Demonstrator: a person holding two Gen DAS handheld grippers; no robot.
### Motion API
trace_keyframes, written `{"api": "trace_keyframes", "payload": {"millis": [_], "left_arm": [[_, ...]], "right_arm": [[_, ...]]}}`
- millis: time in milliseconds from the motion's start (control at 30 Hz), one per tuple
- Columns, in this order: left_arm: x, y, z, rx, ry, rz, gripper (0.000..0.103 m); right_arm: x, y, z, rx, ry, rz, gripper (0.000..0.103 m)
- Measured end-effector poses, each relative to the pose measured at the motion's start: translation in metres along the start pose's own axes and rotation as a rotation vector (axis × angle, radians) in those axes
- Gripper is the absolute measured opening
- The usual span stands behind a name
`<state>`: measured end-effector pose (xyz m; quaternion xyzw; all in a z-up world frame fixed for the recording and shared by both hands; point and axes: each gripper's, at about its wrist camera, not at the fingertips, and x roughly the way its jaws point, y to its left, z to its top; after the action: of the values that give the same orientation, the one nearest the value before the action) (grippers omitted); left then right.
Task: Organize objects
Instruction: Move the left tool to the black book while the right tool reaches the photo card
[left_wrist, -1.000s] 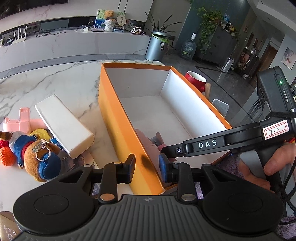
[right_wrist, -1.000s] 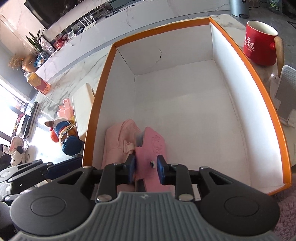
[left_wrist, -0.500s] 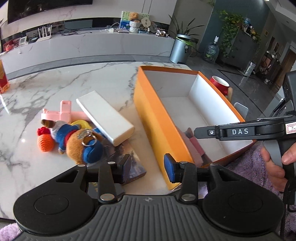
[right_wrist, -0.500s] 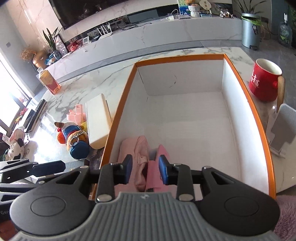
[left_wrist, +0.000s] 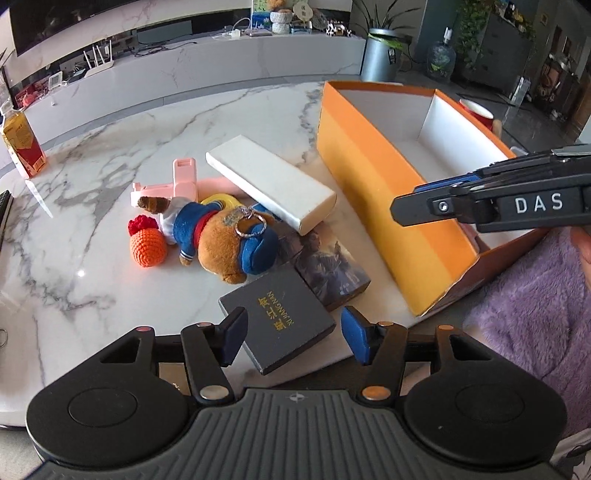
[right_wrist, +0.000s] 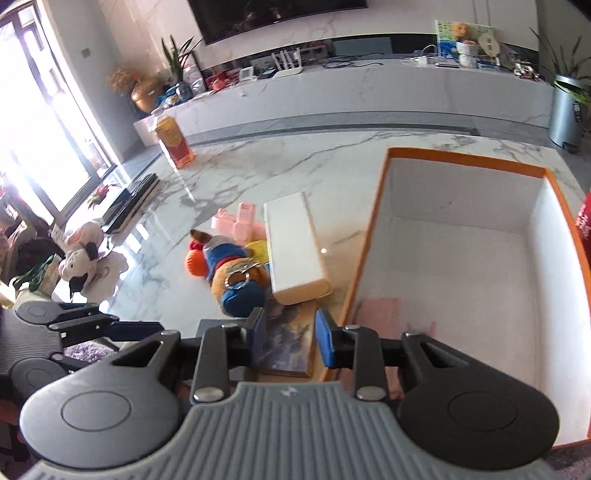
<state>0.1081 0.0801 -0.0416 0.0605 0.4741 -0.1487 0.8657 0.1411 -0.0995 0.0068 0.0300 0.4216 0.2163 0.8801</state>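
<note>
An orange box with a white inside (left_wrist: 373, 173) (right_wrist: 461, 266) stands on the marble table (left_wrist: 110, 155), with pink cloth items (right_wrist: 380, 314) at its near end. Left of it lie a white oblong box (left_wrist: 269, 177) (right_wrist: 295, 243), a plush bear in blue (left_wrist: 225, 236) (right_wrist: 236, 280), an orange knitted ball (left_wrist: 147, 247), a pink holder (left_wrist: 177, 181), a picture book (left_wrist: 328, 266) (right_wrist: 288, 339) and a black book (left_wrist: 277, 317). My left gripper (left_wrist: 291, 339) is open and empty above the black book. My right gripper (right_wrist: 290, 338) is open and empty above the picture book, beside the box's left wall.
A red mug (left_wrist: 476, 110) stands beyond the box's far right side. A juice bottle (left_wrist: 22, 144) (right_wrist: 173, 144) stands at the table's far left. A keyboard edge (left_wrist: 3, 210) lies at the left. The right gripper's body (left_wrist: 498, 203) hangs over the box.
Both grippers have pulled back and swung left, away from the box. The right gripper has left the pink cloth in the box and opened wider. The left gripper has opened wider.
</note>
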Motion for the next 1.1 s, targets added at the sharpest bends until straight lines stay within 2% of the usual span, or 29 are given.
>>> {"api": "trace_keyframes", "payload": {"millis": [33, 133, 233, 333, 500, 700, 767, 867, 1100], "left_arm": [[0.004, 0.002, 0.0, -0.007, 0.01, 0.006, 0.066], [0.015, 0.016, 0.0, -0.073, 0.039, 0.001, 0.066], [0.025, 0.028, 0.005, -0.119, 0.074, -0.015, 0.067], [0.039, 0.032, 0.008, -0.127, 0.128, -0.017, 0.068], [0.058, 0.037, 0.01, -0.161, 0.188, -0.035, 0.074], [0.07, 0.052, 0.007, -0.244, 0.207, -0.118, 0.09], [0.076, 0.058, 0.005, -0.282, 0.22, -0.172, 0.093], [0.082, 0.061, 0.002, -0.309, 0.222, -0.212, 0.098], [0.079, 0.054, 0.001, -0.296, 0.214, -0.181, 0.096]], "right_arm": [[0.008, 0.008, -0.001, -0.022, 0.018, 0.0, 0.025], [0.031, 0.025, -0.004, -0.068, 0.062, -0.008, 0.022], [0.051, 0.039, -0.008, -0.133, 0.08, -0.07, 0.02], [0.071, 0.043, -0.006, -0.173, 0.109, -0.128, 0.02], [0.091, 0.041, 0.0, -0.213, 0.166, -0.167, 0.02], [0.105, 0.035, 0.009, -0.192, 0.197, -0.173, 0.02], [0.108, 0.033, 0.01, -0.172, 0.21, -0.173, 0.02], [0.114, 0.028, 0.012, -0.123, 0.235, -0.167, 0.021], [0.116, 0.025, 0.013, -0.087, 0.238, -0.157, 0.019]]}}
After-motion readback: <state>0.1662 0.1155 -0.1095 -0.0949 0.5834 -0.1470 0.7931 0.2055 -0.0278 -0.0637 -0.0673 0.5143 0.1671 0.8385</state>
